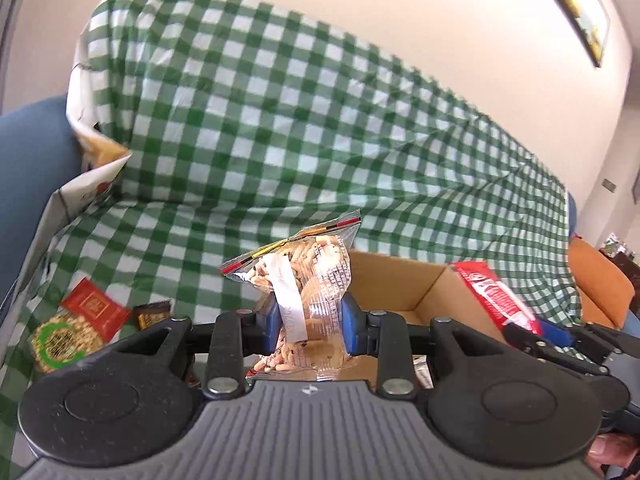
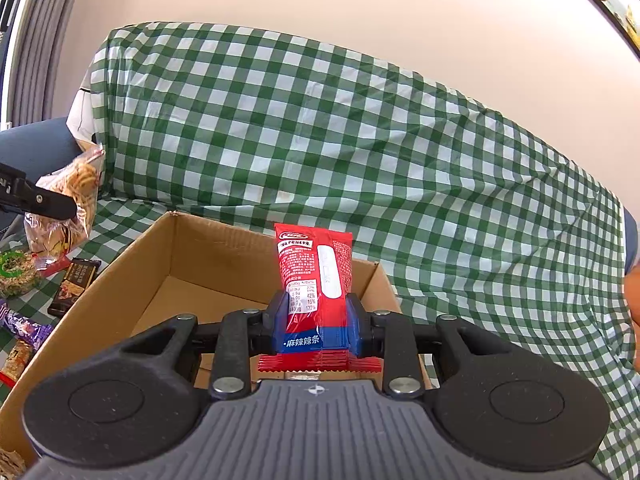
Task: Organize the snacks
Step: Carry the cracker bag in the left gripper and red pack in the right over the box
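Both packs were held above the box point(image 2: 168, 256). The left gripper point(image 1: 308, 328) pinched the nut bag point(image 1: 304, 280) mid-body; light, crinkly, probably slippery. The right gripper point(image 2: 318, 320) clamped the red pack point(image 2: 314, 272) low down; soft, light, likely safe to drop.

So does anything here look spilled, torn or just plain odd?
Nothing spilled or torn. The only untidy part: loose snacks lie scattered on the checked cloth beside the cardboard box. The left gripper holds a clear snack bag, the right gripper a red packet.
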{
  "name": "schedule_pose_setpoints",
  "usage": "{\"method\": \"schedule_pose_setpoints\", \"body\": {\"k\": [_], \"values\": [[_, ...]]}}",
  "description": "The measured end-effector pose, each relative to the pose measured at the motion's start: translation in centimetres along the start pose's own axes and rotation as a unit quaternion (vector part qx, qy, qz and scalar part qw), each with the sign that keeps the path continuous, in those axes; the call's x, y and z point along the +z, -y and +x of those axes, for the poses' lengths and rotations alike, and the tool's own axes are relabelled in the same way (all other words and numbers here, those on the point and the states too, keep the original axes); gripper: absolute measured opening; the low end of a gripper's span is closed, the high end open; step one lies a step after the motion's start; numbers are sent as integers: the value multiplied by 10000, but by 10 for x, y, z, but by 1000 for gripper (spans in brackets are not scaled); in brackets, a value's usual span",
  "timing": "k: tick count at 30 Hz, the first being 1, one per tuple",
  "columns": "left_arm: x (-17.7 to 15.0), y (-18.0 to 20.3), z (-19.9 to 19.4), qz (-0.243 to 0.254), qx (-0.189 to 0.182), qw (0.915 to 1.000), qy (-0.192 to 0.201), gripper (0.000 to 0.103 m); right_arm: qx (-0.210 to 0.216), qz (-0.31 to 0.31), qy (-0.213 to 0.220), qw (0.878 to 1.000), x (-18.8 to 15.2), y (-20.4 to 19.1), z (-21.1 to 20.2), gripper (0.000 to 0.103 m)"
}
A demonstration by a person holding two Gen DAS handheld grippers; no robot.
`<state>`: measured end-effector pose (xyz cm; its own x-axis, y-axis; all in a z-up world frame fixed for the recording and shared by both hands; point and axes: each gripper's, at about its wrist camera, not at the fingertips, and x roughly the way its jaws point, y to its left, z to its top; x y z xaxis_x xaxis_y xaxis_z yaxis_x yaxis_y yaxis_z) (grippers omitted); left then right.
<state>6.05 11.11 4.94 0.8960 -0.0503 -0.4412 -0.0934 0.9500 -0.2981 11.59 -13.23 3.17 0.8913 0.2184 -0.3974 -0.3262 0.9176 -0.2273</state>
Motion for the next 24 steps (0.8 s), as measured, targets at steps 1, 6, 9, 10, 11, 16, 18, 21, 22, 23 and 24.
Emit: {"method": "schedule_pose_setpoints", "body": {"k": [1,6,9,10,11,16,18,21,22,23,24], "values": [[0,4,-2,49,-41,10000,58,34,-16,17,1,10000,0,0,0,31],[-2,22,-7,221,-317,9990,218,34,-99,84,3,9999,1,1,0,31],[-4,31,-7,264,-443,9984,228,34,-146,97,8,9998,1,2,2,31],[-5,34,-6,293,-471,9982,220,34,-156,109,1,9998,1,2,3,31],[-6,35,-5,318,-489,9981,211,34,-164,116,-4,9998,1,2,3,31],[-9,45,-2,361,-625,9971,221,34,-213,140,0,9997,2,3,4,31],[-9,49,-1,359,-665,9969,234,34,-227,150,-4,9996,2,3,4,31],[-11,55,1,358,-741,9963,233,34,-257,159,-13,9995,2,3,4,31],[-11,57,2,354,-764,9962,228,34,-266,155,-16,9995,2,4,4,31],[-12,59,2,349,-790,9960,227,34,-280,153,-17,9995,1,4,4,31],[-12,61,3,353,-813,9958,226,34,-296,155,-20,9994,2,3,4,31]]}}
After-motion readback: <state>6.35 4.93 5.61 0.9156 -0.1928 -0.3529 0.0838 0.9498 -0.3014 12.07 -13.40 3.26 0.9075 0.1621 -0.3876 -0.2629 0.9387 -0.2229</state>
